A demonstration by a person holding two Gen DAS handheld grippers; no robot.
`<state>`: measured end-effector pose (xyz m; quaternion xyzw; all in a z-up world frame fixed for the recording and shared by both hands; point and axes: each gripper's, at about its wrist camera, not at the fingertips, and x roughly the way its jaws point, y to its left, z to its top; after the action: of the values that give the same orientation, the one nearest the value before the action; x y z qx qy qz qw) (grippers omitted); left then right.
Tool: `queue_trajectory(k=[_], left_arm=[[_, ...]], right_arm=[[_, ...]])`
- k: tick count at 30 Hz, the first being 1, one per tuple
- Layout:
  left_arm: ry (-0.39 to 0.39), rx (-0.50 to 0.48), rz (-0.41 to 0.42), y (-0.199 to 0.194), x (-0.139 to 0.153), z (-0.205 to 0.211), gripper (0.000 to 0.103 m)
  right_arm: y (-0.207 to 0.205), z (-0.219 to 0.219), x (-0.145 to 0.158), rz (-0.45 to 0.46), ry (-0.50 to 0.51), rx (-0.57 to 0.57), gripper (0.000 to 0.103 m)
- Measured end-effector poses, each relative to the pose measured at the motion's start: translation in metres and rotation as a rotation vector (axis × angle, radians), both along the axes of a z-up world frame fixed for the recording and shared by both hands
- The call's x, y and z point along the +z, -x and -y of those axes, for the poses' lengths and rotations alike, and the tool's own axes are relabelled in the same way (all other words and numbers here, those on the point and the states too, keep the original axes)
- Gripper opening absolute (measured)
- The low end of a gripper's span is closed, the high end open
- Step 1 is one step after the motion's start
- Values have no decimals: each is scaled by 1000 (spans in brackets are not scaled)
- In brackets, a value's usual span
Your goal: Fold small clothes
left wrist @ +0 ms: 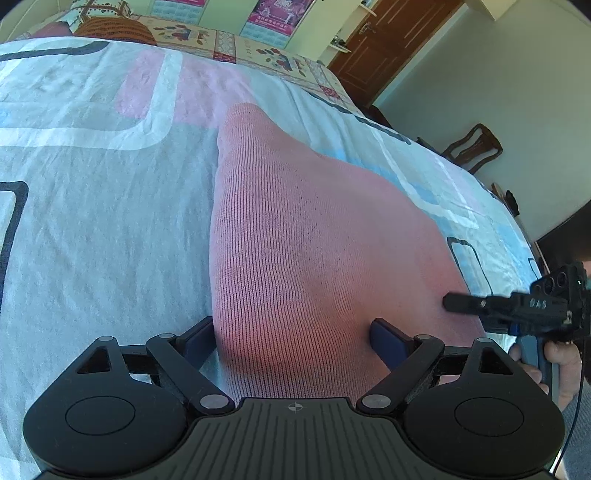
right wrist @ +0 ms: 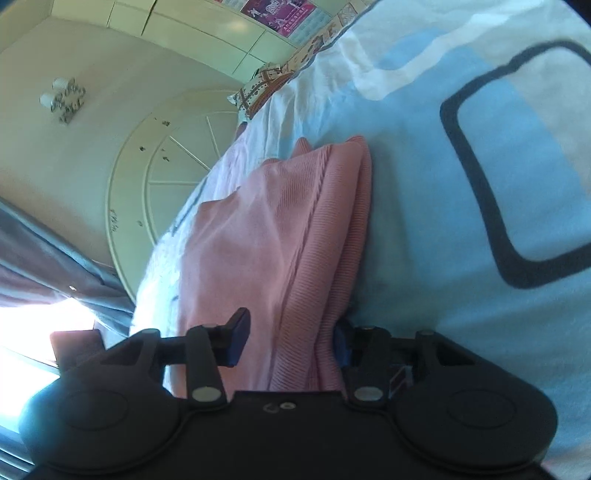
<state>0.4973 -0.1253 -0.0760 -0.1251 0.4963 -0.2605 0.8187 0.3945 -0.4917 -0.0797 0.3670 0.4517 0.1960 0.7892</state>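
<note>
A bedsheet (left wrist: 92,229) of pale grey, pink and blue blocks with dark outlines covers the bed — patterned pillows (left wrist: 177,35) and wall posters (left wrist: 273,16) at its head, a brown door (left wrist: 388,40) and wooden chair (left wrist: 474,146) to the right. The pink ribbed garment (left wrist: 303,236) lies folded mid-bed. The left gripper (left wrist: 293,341) stands wide astride it; the right gripper (right wrist: 290,341) — half-closed on the stacked edge, one pad clear.
</note>
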Motion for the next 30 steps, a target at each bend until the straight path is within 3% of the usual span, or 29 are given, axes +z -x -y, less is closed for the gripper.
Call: queue_trajectory(k=[3,5,8,11,19,30], left_arm=[[-50,9,31,3,2,12,77],[-80,8,57,4,6,24,57],[-115,15,124,8,21,33,36],[-163,-19,200,17,38,36,32],[-120,-9,280,25,77,-13,31],[-153,110,293,54,84,-151,31]], right_arm=[[9,-4,3,14,66,-12,26],[8,-9,5,13,92,-31,25],[9,-34,23,81,283,13,19],[15,-54,47,165,382,35,19],[22,-107,103,288,505,84,18],[19,-235,104,330,495,192,18]])
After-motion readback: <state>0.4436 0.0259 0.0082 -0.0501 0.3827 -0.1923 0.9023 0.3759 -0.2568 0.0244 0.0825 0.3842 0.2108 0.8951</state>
